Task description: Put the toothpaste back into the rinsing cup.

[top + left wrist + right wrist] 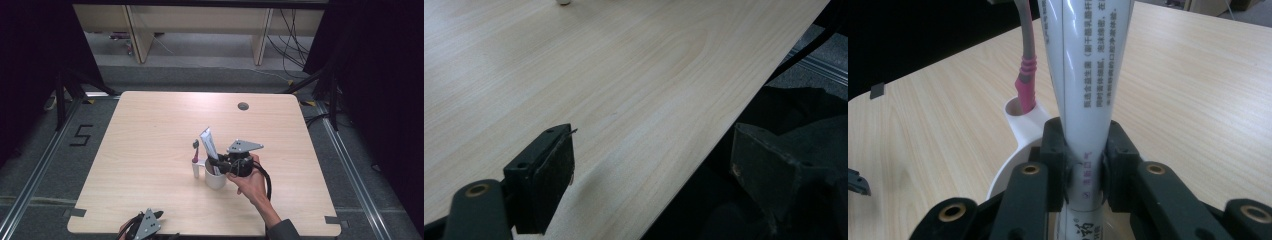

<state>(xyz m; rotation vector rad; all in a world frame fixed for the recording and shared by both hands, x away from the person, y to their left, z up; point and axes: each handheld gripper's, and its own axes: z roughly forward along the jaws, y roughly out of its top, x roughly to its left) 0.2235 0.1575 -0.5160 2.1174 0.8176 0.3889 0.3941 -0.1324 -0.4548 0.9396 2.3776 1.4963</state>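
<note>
A white toothpaste tube point(208, 145) stands tilted in a white cup point(215, 178) near the middle of the table. My right gripper point(223, 163) is shut on the tube just above the cup's rim; in the right gripper view its two black pads point(1054, 150) press the tube point(1087, 85) from both sides. A pink and grey toothbrush point(195, 151) stands upright in a small holder on the cup's left side point(1024, 112). My left gripper point(145, 224) rests at the table's front edge, jaws wide apart with nothing between them point(651, 172).
The pale wooden table point(165, 130) has a round cable hole point(243, 106) at the back. Dark floor with a taped number lies to the left, and shelving legs and cables stand behind the table.
</note>
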